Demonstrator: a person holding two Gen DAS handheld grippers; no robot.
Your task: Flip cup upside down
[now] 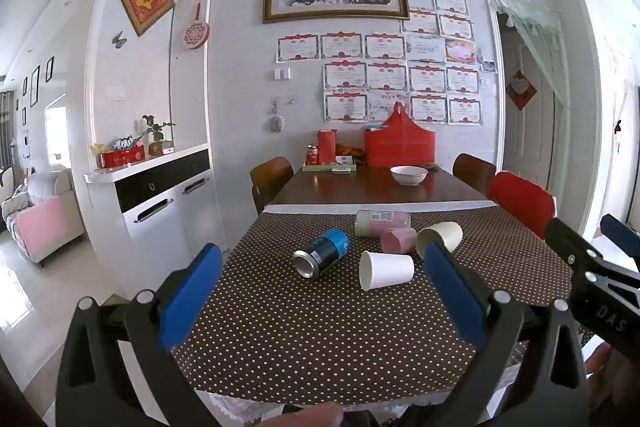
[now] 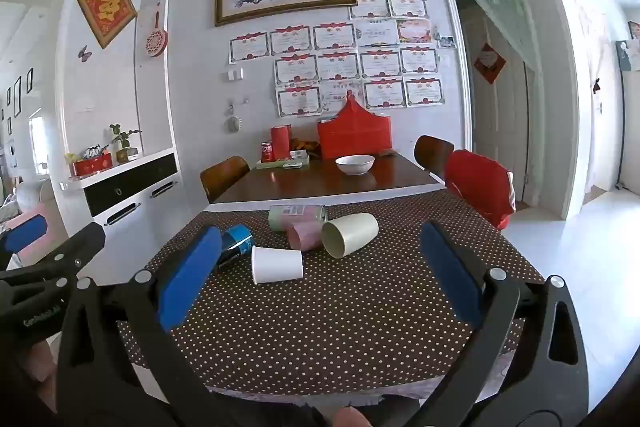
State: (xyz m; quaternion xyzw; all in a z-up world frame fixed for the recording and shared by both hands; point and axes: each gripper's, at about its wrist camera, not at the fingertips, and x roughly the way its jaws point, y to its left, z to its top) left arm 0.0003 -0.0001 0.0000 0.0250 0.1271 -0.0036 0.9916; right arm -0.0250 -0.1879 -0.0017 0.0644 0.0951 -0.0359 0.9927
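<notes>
Several cups lie on their sides on a brown polka-dot tablecloth (image 1: pixel 320 327). A white paper cup (image 1: pixel 386 270) (image 2: pixel 277 265) is nearest, its mouth turned left. Behind it rest a cream cup (image 1: pixel 440 237) (image 2: pixel 350 234), mouth facing me, and a pink cup (image 1: pixel 398 240) (image 2: pixel 306 234). My left gripper (image 1: pixel 321 247) hovers open over the near part of the table, short of the cups, holding nothing. My right gripper (image 2: pixel 321 229) is likewise open and empty, beside the left one.
A blue drink can (image 1: pixel 322 257) (image 2: pixel 236 241) lies left of the white cup. A green-and-pink wrapped roll (image 1: pixel 382 222) lies behind the cups. Farther back are a white bowl (image 1: pixel 409 174), a red box, wooden chairs and a red-backed chair (image 1: pixel 520 201). A white cabinet (image 1: pixel 160 195) stands left.
</notes>
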